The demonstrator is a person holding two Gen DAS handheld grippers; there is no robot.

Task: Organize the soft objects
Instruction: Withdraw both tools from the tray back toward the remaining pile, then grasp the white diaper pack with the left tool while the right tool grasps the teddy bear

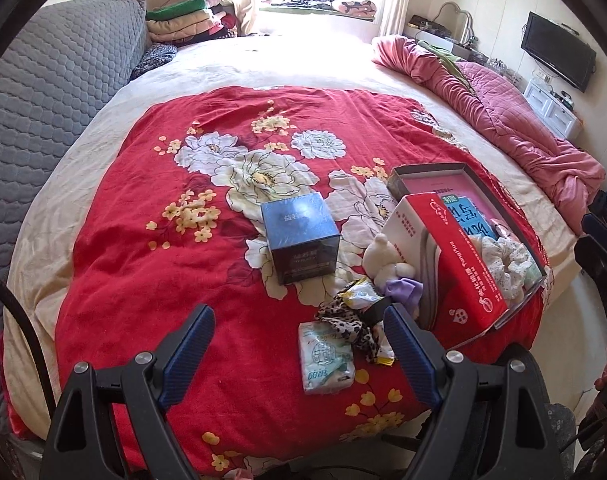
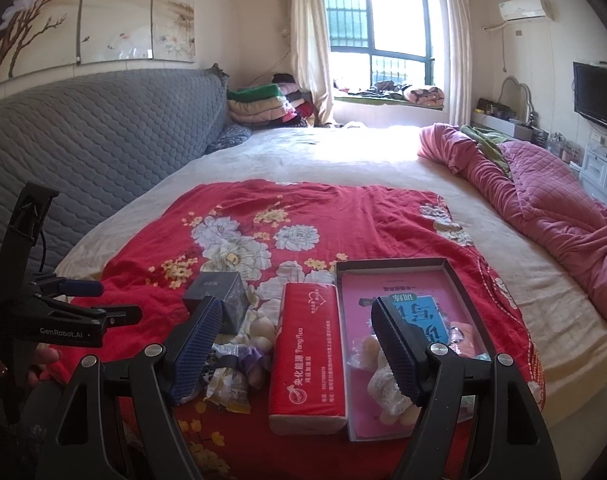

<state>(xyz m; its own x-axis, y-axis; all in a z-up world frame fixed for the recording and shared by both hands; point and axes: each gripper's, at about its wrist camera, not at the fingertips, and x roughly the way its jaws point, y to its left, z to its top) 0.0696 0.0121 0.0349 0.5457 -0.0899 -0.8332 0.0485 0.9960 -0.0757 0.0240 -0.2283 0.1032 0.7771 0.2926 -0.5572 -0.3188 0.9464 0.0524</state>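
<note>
1. A grey quilted headboard filled the left of the frame.
2. Folded blankets were stacked at upper centre, beside the barred window.
3. A pink quilt lay bunched along the bed's right side.
4. A black television hung at far right, below an air conditioner.

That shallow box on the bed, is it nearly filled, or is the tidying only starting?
Partly done. The shallow box already holds a white lacy scrunchie. Nothing is in hand: the left gripper and right gripper are both open and empty. Still loose on the red quilt: the white plush toy, purple scrunchie, leopard scrunchie and tissue pack.
</note>
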